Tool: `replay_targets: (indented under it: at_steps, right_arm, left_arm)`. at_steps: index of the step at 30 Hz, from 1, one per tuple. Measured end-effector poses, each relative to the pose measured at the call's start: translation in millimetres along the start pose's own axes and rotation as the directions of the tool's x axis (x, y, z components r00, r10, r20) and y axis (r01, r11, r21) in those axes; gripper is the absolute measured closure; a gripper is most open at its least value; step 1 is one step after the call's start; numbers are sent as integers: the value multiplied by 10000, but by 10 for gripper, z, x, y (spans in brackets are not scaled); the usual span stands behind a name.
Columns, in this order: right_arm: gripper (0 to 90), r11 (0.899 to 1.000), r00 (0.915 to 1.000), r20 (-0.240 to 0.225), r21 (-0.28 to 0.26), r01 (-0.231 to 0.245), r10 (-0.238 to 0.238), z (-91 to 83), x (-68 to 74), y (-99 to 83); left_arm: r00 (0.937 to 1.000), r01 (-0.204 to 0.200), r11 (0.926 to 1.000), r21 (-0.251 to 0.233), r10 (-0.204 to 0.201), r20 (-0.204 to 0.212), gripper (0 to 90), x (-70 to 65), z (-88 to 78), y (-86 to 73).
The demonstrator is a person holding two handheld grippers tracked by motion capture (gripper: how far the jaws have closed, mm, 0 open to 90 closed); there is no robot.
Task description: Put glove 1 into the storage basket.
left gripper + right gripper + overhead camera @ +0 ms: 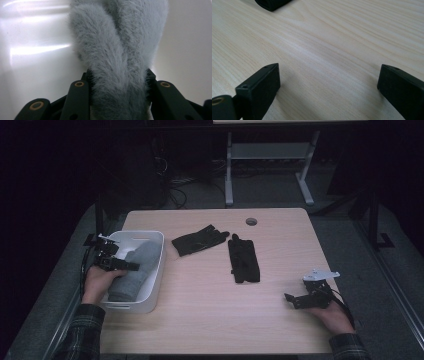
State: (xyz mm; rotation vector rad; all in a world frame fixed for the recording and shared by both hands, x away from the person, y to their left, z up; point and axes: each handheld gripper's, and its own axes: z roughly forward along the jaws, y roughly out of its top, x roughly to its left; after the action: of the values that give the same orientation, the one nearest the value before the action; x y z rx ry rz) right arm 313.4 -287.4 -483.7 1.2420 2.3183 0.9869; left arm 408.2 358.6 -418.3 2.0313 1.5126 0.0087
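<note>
Grey fleece: a fluffy grey mitten pair [120, 62] runs between the left claw's jaws in the left gripper view, from the bottom middle of the frame up to the top edge.
Left claw [117, 265]: at the left of the high view, over the white bin; its jaws hug both flanks of the fleece low in the left gripper view, partly closed, gripping the pile.
Left hand [97, 281]: just below that claw at the lower left of the high view, a plaid sleeve behind it.
White bin [155, 280]: at the left of the high view on the counter's near-left part; the grey mittens lie lengthwise inside it, slanting from upper right to lower left.
Bin floor: glossy white either side of the fleece in the left gripper view.
Right claw [295, 300]: lower right of the high view, low over the counter, jaws spread wide with bare wood between them.
Right hand [332, 315]: under the claw body at the lower right, wrist toward the bottom edge.
Counter [210, 310]: pale wood grain, centre of the high view.
Black glove, flat [200, 240]: upper middle, just right of the bin.
Black glove, folded [243, 260]: centre, beside the flat one; its dark edge may be what peeks in at the top left of the right gripper view.
Round hole [251, 221]: near the counter's far edge.
</note>
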Motion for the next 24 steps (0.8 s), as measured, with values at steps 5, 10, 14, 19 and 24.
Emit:
replay_targets:
  at_steps: [5, 10, 14, 19, 24]
  right_arm:
    - [41, 10000, 10000, 2, -8, -13, 13, 1, 2, 1]
    - [41, 10000, 10000, 5, -3, -14, 14, 1, 3, 1]
    - [41, 10000, 10000, 4, -5, -12, 12, 1, 3, 1]
    - [41, 10000, 10000, 2, 1, 0, 0, 1, 3, 1]
    - [41, 10000, 10000, 2, -1, 3, -3, 1, 2, 1]
  left_arm:
    - [9997, -178, 9998, 19, 178, -175, 493, 12, 46, -8]
    - [9966, -456, 9990, -40, 452, -686, 342, -49, 27, 15]
    - [9896, -718, 9970, -296, 675, -1267, 250, -102, -59, 42]
    - [9868, -999, 9911, -883, 873, -1365, 176, -184, -187, 89]
    - [9847, -1401, 9815, -1308, 1243, -1223, 162, -337, -286, 131]
